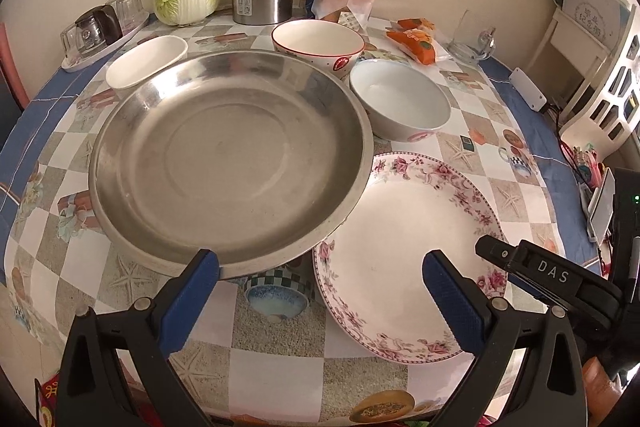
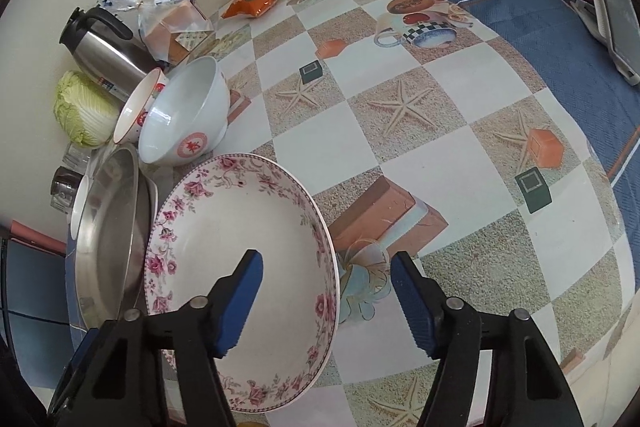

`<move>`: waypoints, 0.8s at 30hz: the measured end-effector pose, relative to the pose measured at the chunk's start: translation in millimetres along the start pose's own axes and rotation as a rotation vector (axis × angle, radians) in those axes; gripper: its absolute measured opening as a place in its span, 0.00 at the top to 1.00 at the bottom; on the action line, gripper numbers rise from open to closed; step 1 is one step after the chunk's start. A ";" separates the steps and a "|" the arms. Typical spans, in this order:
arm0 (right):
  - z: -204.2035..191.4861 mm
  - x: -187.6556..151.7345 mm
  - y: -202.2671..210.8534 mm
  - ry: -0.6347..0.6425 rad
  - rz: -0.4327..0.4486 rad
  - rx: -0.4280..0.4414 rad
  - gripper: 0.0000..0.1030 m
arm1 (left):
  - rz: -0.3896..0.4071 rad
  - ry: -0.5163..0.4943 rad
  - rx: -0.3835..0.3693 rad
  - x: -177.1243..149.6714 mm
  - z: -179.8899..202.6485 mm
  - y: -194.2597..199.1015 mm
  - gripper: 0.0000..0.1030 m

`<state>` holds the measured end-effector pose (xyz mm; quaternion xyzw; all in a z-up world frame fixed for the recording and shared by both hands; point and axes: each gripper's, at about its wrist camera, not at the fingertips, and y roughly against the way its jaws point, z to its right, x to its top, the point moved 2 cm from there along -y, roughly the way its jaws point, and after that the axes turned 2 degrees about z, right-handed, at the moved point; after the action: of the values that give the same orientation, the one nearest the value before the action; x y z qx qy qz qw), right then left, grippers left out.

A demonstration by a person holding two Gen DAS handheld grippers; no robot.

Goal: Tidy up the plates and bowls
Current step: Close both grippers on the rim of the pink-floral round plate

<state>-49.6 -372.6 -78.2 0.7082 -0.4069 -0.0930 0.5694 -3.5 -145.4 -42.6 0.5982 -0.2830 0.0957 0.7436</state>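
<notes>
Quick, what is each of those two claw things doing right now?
Left gripper: open, holding nothing, above the steel pan's near rim.
Right gripper: open, straddling the rim of the floral white plate, not gripping.

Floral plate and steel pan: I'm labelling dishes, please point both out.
floral plate (image 2: pixel 240 227), right wrist view, bare white centre.
steel pan (image 1: pixel 228 155), left wrist view, flat inner bottom.
</notes>
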 end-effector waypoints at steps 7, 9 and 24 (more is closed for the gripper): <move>-0.6 0.6 0.3 0.001 0.011 0.035 0.64 | -0.024 0.001 0.001 -7.0 5.2 2.0 0.07; -1.0 0.4 -1.2 0.003 0.004 0.034 0.73 | -0.025 -0.005 0.008 -8.3 7.2 2.2 0.10; 5.1 1.1 -2.3 -0.006 -0.001 0.004 0.87 | -0.182 0.124 -0.038 -15.3 -4.4 -36.3 0.45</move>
<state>-50.8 -377.1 -81.5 0.7092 -0.4085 -0.0944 0.5668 2.8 -147.9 -81.7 0.6001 -0.1828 0.0590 0.7765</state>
